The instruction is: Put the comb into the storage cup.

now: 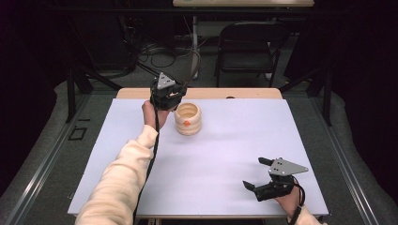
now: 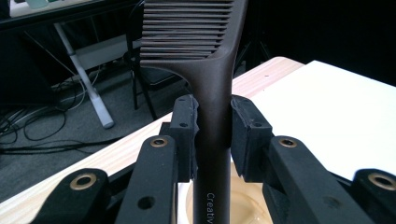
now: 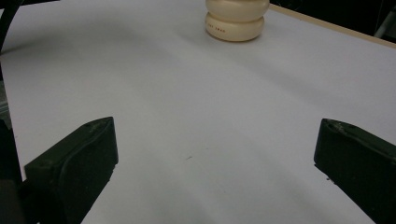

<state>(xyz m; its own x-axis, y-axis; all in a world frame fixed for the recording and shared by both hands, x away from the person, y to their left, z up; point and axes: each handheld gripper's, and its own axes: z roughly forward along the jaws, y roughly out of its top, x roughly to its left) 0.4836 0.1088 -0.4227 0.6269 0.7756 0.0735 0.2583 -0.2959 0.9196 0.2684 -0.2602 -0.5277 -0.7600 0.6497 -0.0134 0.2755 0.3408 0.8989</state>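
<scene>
Two grippers work this white table (image 1: 225, 154), and the nearer one sits idle: the right gripper (image 1: 257, 176) rests low by the near right edge with its jaws spread wide and nothing between them, probably parked there to leave the middle of the sheet free. In the right gripper view its black pads (image 3: 74, 163) frame bare surface, with the cream ribbed cup (image 3: 237, 18) well off ahead. Farther out, the left gripper (image 1: 170, 99) hangs just beside and above that cup (image 1: 188, 119), the forearm in its pale sleeve (image 1: 123, 178) stretched long across the table and the wrist cocked so the tool stands over the rim. Its jaws are clamped on the handle of a dark comb (image 2: 212, 93); the grip falls below the teeth, on the narrow shaft, likely so the comb stays upright with its handle end pointing down into the cup's mouth. The left gripper view looks along the handle, teeth at the top, the cup's pale inside just beneath. Beyond the far edge stand a folding chair (image 1: 246, 47) and loose cables on the floor.
</scene>
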